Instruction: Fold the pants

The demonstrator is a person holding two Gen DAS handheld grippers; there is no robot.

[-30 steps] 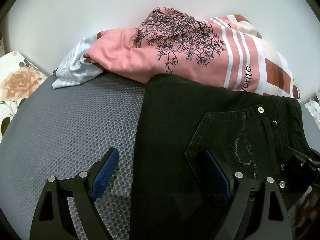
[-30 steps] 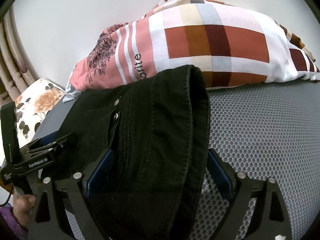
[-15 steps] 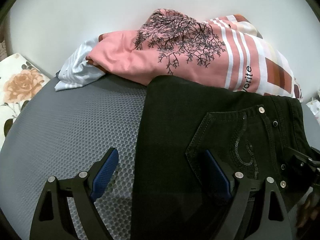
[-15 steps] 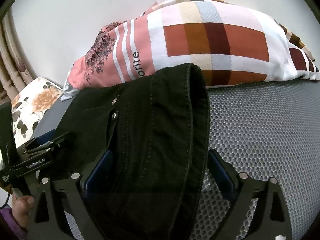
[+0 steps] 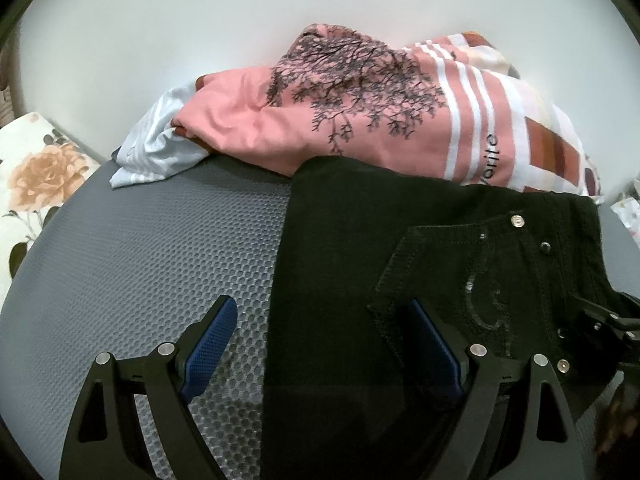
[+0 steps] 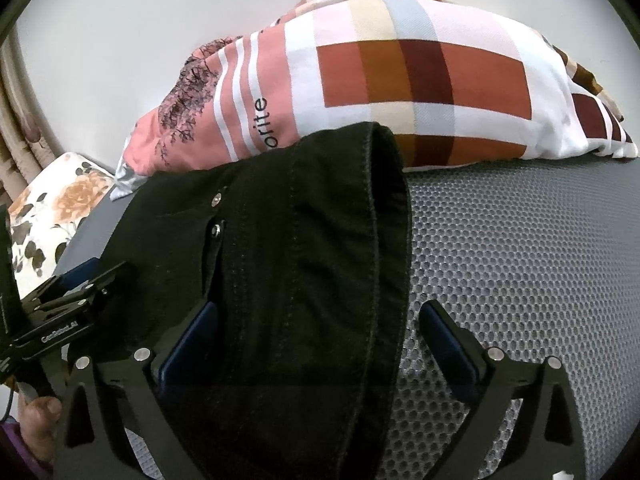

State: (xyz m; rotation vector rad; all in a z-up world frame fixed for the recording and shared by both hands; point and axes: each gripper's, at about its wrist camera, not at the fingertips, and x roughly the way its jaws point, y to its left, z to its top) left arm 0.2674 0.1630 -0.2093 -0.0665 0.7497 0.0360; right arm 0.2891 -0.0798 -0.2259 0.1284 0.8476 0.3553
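Black pants (image 5: 360, 264) lie folded on a grey mesh surface (image 5: 140, 264), back pocket and rivets facing up. My left gripper (image 5: 322, 312) stands open over the pants' left edge: one blue pad over bare mesh, the other over the pocket. In the right wrist view the thick waistband end of the pants (image 6: 304, 260) lies between the jaws of my right gripper (image 6: 320, 312). Those jaws are opening, and the right pad (image 6: 448, 344) stands clear of the cloth with mesh showing in the gap. The left pad is partly hidden by the fabric.
A pink pillow with a tree print and brown checks (image 5: 360, 120) (image 6: 420, 80) lies right behind the pants, against a white wall. Floral cloth (image 5: 36, 176) edges the surface at left. Grey mesh (image 6: 520, 260) stretches right of the pants. A thumb (image 6: 36, 420) shows at lower left.
The right gripper's jaws have spread wider, and its right pad has come away from the waistband. The left gripper and the pants have stayed put.
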